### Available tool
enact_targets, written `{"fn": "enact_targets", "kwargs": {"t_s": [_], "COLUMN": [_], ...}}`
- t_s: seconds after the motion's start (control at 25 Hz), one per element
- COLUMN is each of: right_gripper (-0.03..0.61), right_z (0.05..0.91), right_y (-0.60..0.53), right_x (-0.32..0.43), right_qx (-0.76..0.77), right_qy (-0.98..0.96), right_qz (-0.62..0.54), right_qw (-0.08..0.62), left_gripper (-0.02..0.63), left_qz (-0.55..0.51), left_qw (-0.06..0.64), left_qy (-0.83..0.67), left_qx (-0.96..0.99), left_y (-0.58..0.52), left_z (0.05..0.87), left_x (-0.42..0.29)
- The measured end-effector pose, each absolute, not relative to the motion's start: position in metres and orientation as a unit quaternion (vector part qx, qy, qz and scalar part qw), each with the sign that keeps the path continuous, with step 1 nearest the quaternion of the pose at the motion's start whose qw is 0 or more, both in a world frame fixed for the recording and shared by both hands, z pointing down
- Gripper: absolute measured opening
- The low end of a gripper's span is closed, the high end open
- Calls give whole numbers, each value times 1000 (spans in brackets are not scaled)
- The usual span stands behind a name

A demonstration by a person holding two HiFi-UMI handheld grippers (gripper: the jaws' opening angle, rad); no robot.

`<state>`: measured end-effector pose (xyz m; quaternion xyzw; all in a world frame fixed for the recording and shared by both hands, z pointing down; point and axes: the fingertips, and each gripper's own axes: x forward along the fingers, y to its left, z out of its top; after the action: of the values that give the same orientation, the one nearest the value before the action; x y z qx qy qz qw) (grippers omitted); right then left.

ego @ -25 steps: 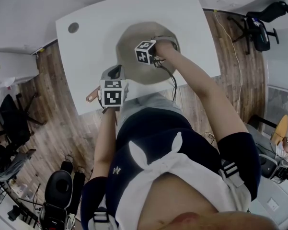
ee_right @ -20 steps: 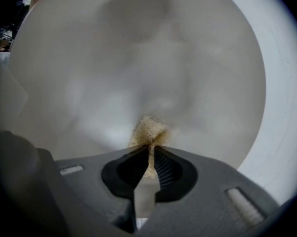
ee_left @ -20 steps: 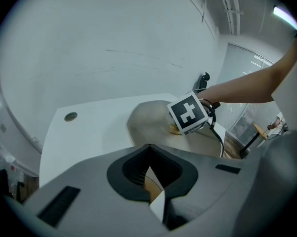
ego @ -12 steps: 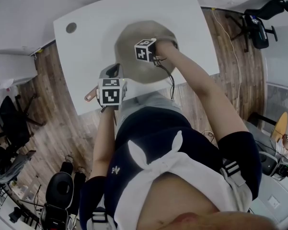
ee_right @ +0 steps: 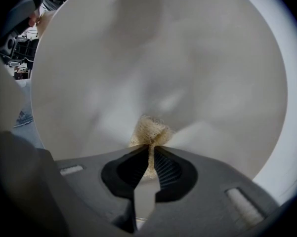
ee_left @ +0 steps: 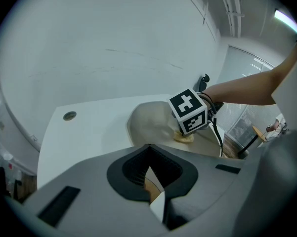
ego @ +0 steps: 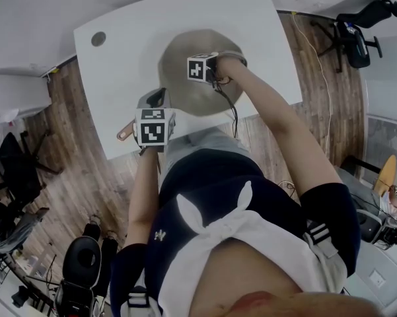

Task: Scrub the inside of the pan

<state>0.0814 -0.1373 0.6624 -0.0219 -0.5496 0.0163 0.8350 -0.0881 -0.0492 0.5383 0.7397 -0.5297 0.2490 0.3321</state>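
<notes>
While the pale pan [ego: 181,55] sits on the white table [ego: 115,65] right in front of the person, a beige mesh scrub pad [ee_right: 150,131] is pressed against its inner floor. The pad's near end is pinched tight between the jaws of the right gripper [ee_right: 150,154]. From the pan's near-left side a coppery handle [ego: 125,135] reaches toward the table's edge, and the left gripper [ee_left: 149,158] is clamped on it, jaws drawn together around a thin brown sliver of it. Beyond the table there is wood floor [ego: 72,170] and, off to the right, a black office chair [ego: 360,35].
</notes>
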Motion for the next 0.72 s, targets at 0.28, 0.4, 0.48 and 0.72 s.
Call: {"fn": "enact_targets", "kwargs": {"t_s": [0.28, 0.4, 0.48, 0.72], "right_gripper": [32, 32, 32, 32], "right_z": [661, 661, 660, 660], "right_y": [-120, -114, -110, -93], "right_x": [80, 78, 77, 68], "right_qx": [-46, -51, -53, -66], "right_qy": [-561, -566, -569, -588], "right_qz": [47, 53, 59, 95], "right_qw": [825, 821, 819, 801], "left_gripper": [0, 0, 0, 0], "left_qz": [248, 247, 247, 246], "left_qw": [334, 331, 325, 326], "left_qy": [-532, -535, -537, -538], "left_qx": [738, 737, 739, 737], "left_y": [-50, -50, -51, -51], "left_z": [538, 538, 538, 539], "left_x": [-89, -91, -91, -92]}}
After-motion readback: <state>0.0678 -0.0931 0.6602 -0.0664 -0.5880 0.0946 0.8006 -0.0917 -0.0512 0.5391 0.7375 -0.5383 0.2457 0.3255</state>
